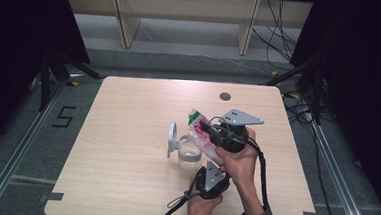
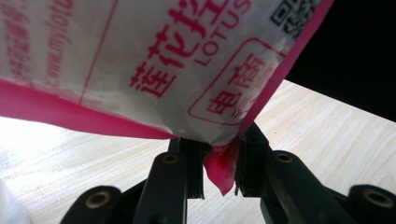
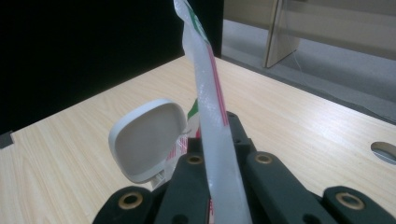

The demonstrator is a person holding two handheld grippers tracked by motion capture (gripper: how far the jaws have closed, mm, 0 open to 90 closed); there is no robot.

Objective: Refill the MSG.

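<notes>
While both black grippers pinch it, white plastic bag with pink edges (image 1: 203, 135) hangs mid-frame, left gripper (image 1: 211, 177) nipping its pink corner, right gripper (image 1: 216, 130) clamping its middle, above clear round jar (image 1: 189, 156) with open white lid (image 1: 172, 139), on pale wooden table (image 1: 127, 133)

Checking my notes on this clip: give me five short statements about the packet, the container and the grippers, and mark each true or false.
1. The right gripper is clamped on the packet. True.
2. The left gripper pinches a pink corner of the packet. True.
3. The packet lies flat on the table. False: it is held up above the table between the two grippers.
4. The clear container has its lid shut. False: the lid stands open at its side.
5. The packet's printing is blue. False: it is pink-red, with green at the far end.
</notes>
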